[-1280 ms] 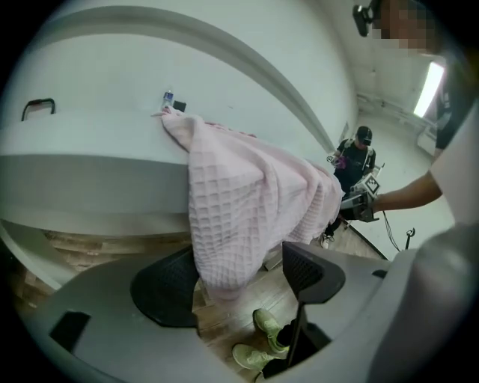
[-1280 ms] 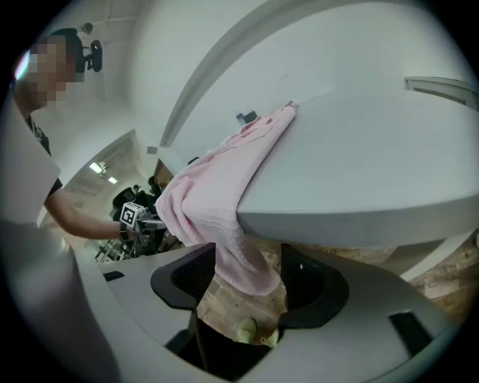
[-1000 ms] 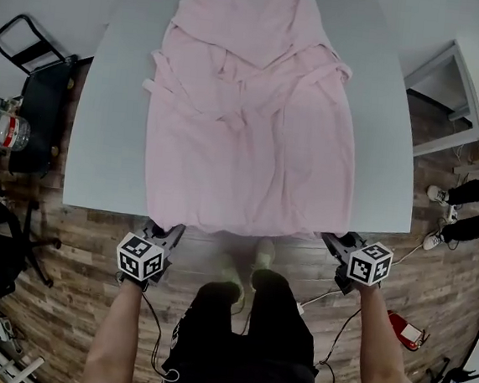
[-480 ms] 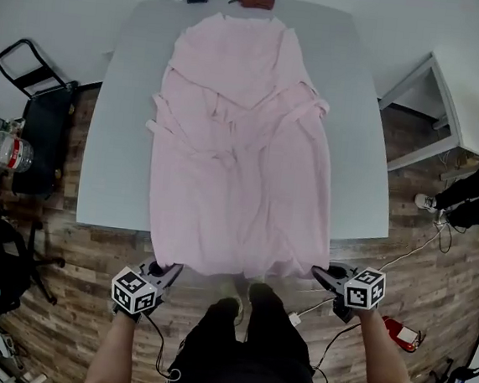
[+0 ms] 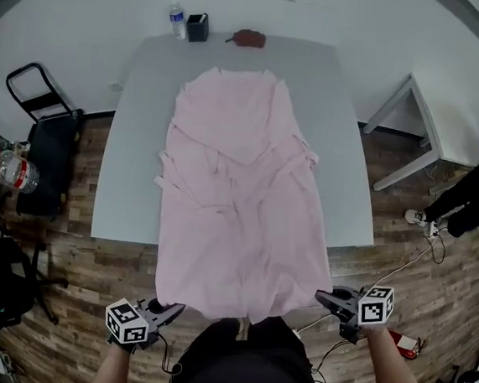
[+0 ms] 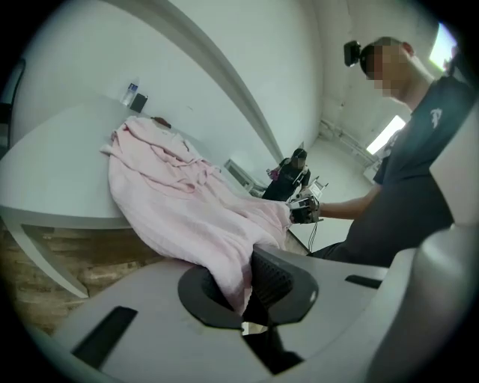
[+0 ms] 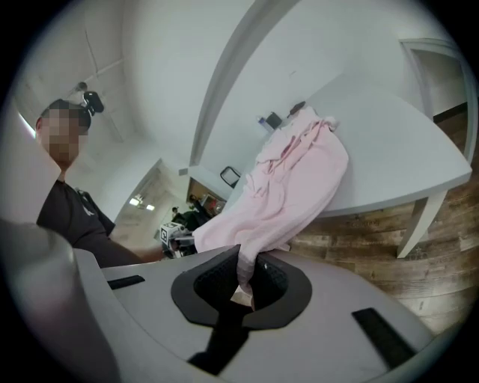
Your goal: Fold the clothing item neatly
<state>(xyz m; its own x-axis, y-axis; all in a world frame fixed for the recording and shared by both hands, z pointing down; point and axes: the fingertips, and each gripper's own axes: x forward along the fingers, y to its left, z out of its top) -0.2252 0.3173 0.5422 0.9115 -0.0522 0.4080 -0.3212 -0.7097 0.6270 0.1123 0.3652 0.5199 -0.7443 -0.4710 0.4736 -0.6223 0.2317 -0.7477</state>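
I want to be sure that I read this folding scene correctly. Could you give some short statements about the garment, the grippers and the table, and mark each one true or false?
1. The left gripper and the right gripper are both shut on the pink garment. True.
2. A water bottle stands near the far edge of the table. True.
3. The garment lies wholly on the table. False: its near end hangs beyond the table's near edge, held by the grippers.
4. The garment is folded in half. False: it lies stretched out at full length.
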